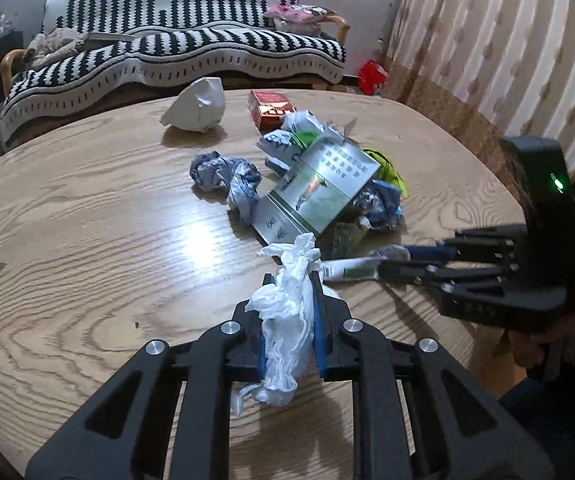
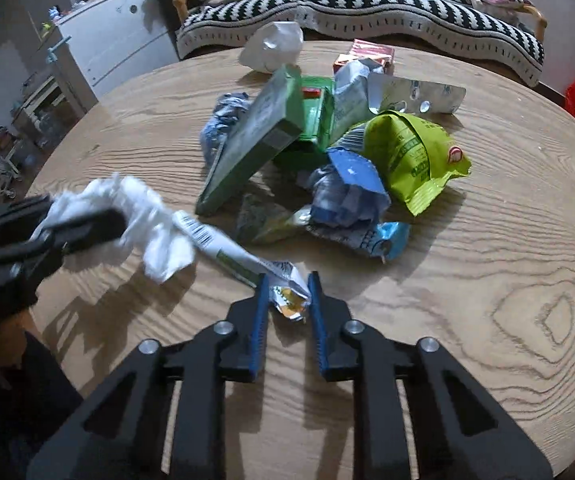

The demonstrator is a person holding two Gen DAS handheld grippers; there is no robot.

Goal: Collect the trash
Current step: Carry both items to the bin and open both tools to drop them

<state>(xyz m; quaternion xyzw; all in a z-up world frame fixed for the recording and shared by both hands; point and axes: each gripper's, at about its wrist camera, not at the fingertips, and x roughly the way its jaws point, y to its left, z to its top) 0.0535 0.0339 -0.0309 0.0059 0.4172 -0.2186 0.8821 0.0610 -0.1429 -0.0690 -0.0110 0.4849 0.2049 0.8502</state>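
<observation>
Your left tongs (image 1: pixel 292 280) are clamped down on a crumpled white tissue (image 1: pixel 287 320), which runs lengthwise between the blue pads, its long axis heading from 6 up to 12 o'clock in the left wrist view, with a frilly end poking out past the tips. In the right wrist view that same tissue sits over at 9 o'clock. Your right tongs (image 2: pixel 287 286) are squeezed nearly closed on the crinkled tail end of a white squeeze tube (image 2: pixel 223 250); the tube's long axis slants from the tips out toward 10 o'clock, with the barcode end pointing away at the tissue and close to touching it. From the left wrist view the tube lies nearly level, pointing toward 9 o'clock, just past the left tips. The rest of the trash is heaped near the middle of the wooden tabletop (image 2: pixel 507 280): a long green and silver box (image 2: pixel 251 140) propped up tilted, its long axis going from 7 to 1 o'clock, a lime green snack bag (image 2: pixel 415 156) at about 2 o'clock of the pile, a crushed blue wrapper (image 2: pixel 347 196) in the middle, a red box (image 2: pixel 365 54) and a scrunched white bag (image 2: pixel 273 46) at the far edge near 12. A striped sofa (image 2: pixel 367 4) sits behind the tabletop.
</observation>
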